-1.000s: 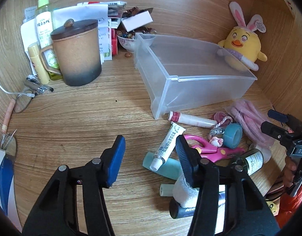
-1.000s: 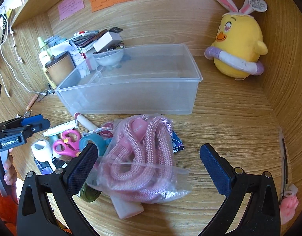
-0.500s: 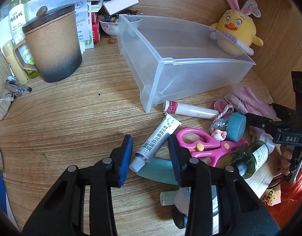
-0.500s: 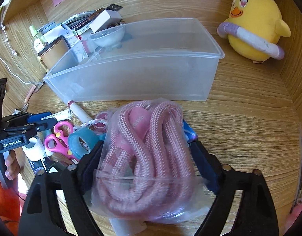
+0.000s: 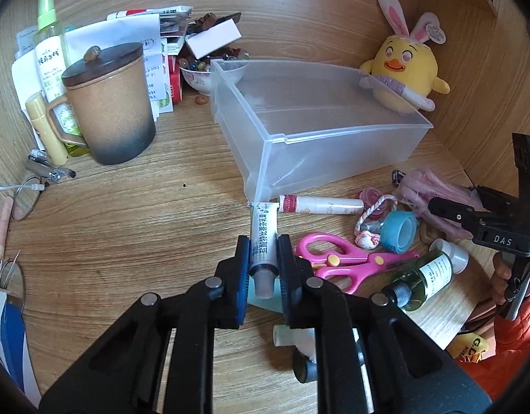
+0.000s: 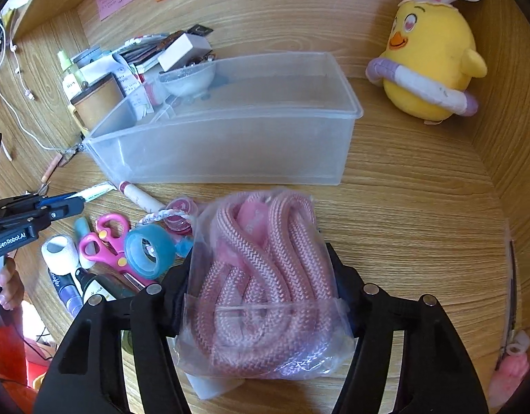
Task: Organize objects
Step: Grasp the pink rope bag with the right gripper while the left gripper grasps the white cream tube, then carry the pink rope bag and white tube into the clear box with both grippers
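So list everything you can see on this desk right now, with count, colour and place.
storage bin: one, clear plastic, middle of desk, empty
plush chick: one, yellow, behind the bin's right end
lidded mug: one, brown, back left
spray bottle: one, green-capped, behind the mug
bead bowl: one, white, behind the bin
ointment tube: one, white, between the left tool's pads
lip balm tube: one, white, in front of the bin
scissors: one, pink, front clutter
tape roll: one, blue, beside the scissors
dropper bottle: one, green, front right
bagged rope: one, pink, between the right tool's pads
left tool: shut on the tube
right tool: closed on the bag
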A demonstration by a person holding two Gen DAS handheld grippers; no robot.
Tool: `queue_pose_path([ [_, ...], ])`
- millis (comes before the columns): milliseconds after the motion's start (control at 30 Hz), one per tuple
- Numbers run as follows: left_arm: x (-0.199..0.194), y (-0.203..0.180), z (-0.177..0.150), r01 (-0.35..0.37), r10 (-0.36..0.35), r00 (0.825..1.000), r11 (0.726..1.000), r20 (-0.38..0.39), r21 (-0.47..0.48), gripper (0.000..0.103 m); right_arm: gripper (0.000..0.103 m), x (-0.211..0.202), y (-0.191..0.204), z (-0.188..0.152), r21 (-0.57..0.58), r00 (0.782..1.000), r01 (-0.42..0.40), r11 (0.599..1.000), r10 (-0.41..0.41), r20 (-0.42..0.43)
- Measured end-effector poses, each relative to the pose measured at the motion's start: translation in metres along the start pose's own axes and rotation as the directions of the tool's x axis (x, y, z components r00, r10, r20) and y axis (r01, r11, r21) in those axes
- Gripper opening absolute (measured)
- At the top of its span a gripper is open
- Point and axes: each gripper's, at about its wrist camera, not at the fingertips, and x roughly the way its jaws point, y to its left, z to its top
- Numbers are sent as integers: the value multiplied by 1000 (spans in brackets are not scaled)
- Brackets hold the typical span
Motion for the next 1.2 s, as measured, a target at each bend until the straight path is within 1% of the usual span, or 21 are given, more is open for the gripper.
queue_pose_path([
  [33, -3, 0, 1, -6, 6, 1000, 1000, 9, -5, 15, 46, -4, -1, 1, 3, 1000, 1, 1000, -1, 8],
  [67, -6, 0, 2, -12, 12, 1000, 1000, 19, -10, 15, 43, -8, -2, 1, 3, 1000, 9, 1000, -9, 18],
  [133, -13, 1, 4, -18, 19, 999, 1000, 37, -21, 15, 38, -14, -5, 3, 6, 1000, -16, 1000, 16, 23],
  [167, -17, 2, 3, -20, 21, 999, 999, 46, -26, 15, 37, -17, -5, 3, 5, 999, -18, 1000, 17, 29],
  [267, -29, 3, 4, -31, 34, 996, 999, 82, -37, 15, 33, -23, -2, 3, -14, 999, 0, 1000, 0, 47],
  [367, -40, 3, 8, -33, 39, 992, 998, 121, -46, 15, 27, -29, 2, 3, -33, 998, 7, 999, -5, 70],
  [400, -43, 3, 10, -33, 39, 991, 998, 131, -48, 15, 16, -33, 3, 4, -39, 997, 13, 999, -10, 82],
  [433, -46, 3, 12, -34, 40, 989, 998, 142, -48, 15, 16, -36, 4, 5, -46, 996, 19, 999, -15, 92],
  [500, -52, 0, 17, -41, 48, 985, 998, 165, -42, 15, 14, -39, 6, 8, -60, 995, 3, 998, 3, 98],
  [600, -57, -5, 25, -53, 58, 978, 998, 199, -30, 15, 20, -37, 10, 10, -80, 997, 27, 996, -21, 70],
  [633, -58, -7, 29, -55, 59, 976, 998, 209, -26, 15, 29, -35, 9, 10, -74, 998, 29, 997, -25, 53],
  [667, -58, -9, 33, -56, 59, 975, 998, 216, -21, 15, 36, -32, 8, 10, -77, 999, 17, 997, -14, 33],
  [700, -57, -10, 37, -54, 57, 974, 998, 220, -18, 15, 50, -29, 7, 10, -76, 1000, 0, 997, 1, 14],
  [733, -56, -11, 41, -52, 54, 973, 999, 222, -14, 15, 62, -28, 6, 9, -75, 1000, -1, 997, 2, 7],
  [767, -54, -13, 45, -51, 52, 973, 999, 224, -10, 15, 64, -26, 7, 9, -80, 1000, 4, 997, -4, 4],
  [800, -52, -14, 49, -49, 49, 973, 999, 224, -8, 15, 65, -24, 8, 9, -89, 1000, 9, 996, -9, 3],
  [900, -42, -17, 61, -53, 51, 976, 999, 213, 3, 15, 66, -12, 10, 9, -118, 999, 13, 993, -18, -36],
  [933, -37, -19, 65, -55, 53, 977, 998, 206, 8, 15, 69, -10, 10, 9, -124, 999, 29, 992, -34, -36],
  [1000, -29, -22, 71, -58, 54, 980, 998, 192, 20, 15, 70, -4, 10, 10, -133, 997, 54, 990, -61, -46],
  [1100, -14, -27, 81, -73, 66, 984, 996, 164, 41, 15, 70, 4, 4, 8, -120, 995, 56, 991, -65, -73],
  [1200, 3, -31, 92, -78, 70, 990, 995, 122, 62, 15, 70, 8, -3, 5, -89, 996, 18, 996, -26, -86],
])
